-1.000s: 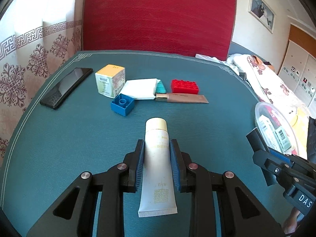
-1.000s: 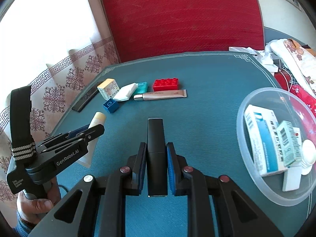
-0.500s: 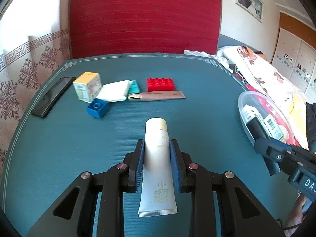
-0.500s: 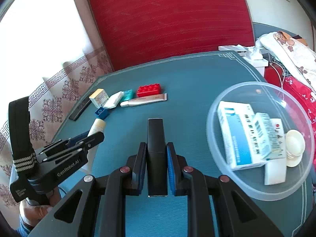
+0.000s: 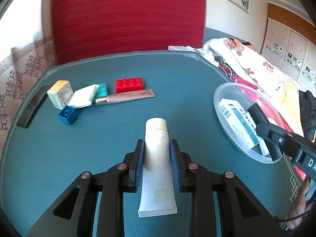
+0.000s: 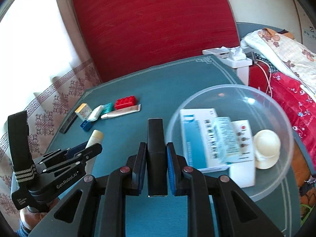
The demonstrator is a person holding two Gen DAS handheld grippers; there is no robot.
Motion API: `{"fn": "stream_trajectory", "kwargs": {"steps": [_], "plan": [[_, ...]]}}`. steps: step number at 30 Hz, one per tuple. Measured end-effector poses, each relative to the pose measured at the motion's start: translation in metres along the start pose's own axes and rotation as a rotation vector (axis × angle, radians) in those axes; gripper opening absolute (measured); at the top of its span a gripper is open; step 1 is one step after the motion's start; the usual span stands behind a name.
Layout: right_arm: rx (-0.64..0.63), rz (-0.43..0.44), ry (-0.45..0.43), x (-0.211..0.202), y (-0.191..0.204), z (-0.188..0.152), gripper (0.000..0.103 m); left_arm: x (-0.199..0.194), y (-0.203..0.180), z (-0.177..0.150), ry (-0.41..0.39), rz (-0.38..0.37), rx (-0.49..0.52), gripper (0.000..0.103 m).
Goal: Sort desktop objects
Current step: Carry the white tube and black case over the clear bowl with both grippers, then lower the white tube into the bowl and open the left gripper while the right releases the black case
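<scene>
On the teal desk mat [image 5: 177, 75], sorting looks partly done. Right of both sets of fingers sits the clear round plastic bowl [image 6: 276, 106], already holding a white-and-blue carton [image 6: 195, 138], a smaller pale blue box [image 6: 225, 136], a white card with red marks [image 6: 244, 134] and a cream round lid-like piece [image 6: 266, 146].

Both hands carry loads, apparently bound for that bowl. The left gripper [image 5: 157, 165] is clamped on a cream plastic squeeze tube [image 5: 158, 167], cap pointing ahead past the fingertips, crimped end back toward the camera. The right gripper [image 6: 156, 167] is clamped on a black rectangular stick-like case [image 6: 155, 152], its far end just beside the bowl's near-left rim.

Left to sort, far ahead and left of the fingers: flat black phone-like slab [image 5: 32, 106], beige metallic tube with silver cap [image 5: 126, 97], red studded building brick [image 5: 129, 85], yellow-topped small cardboard box [image 5: 60, 93], white folded packet [image 5: 84, 96], teal small pack [image 5: 101, 90], blue single-stud brick [image 5: 68, 115]. All lie clustered together, well apart from the bowl.

Judgement: roughly a third in, two items in transit, seven waiting.
</scene>
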State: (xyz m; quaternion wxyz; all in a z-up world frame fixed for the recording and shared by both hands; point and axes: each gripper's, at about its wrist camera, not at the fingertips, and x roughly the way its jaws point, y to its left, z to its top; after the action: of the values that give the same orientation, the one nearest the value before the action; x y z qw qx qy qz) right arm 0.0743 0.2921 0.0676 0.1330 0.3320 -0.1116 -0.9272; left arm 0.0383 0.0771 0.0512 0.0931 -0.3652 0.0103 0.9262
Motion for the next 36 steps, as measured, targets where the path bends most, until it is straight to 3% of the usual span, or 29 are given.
{"fn": "stream_trajectory", "kwargs": {"steps": [26, 36], "plan": [[0.111, -0.145, -0.038, -0.002, -0.086, 0.009, 0.022, 0.005, -0.053, 0.018, 0.008, -0.052, 0.08, 0.028], [0.088, -0.147, -0.022, 0.008, -0.089, 0.009, 0.022, 0.011, -0.07, 0.022, 0.02, -0.065, 0.101, 0.028]]}}
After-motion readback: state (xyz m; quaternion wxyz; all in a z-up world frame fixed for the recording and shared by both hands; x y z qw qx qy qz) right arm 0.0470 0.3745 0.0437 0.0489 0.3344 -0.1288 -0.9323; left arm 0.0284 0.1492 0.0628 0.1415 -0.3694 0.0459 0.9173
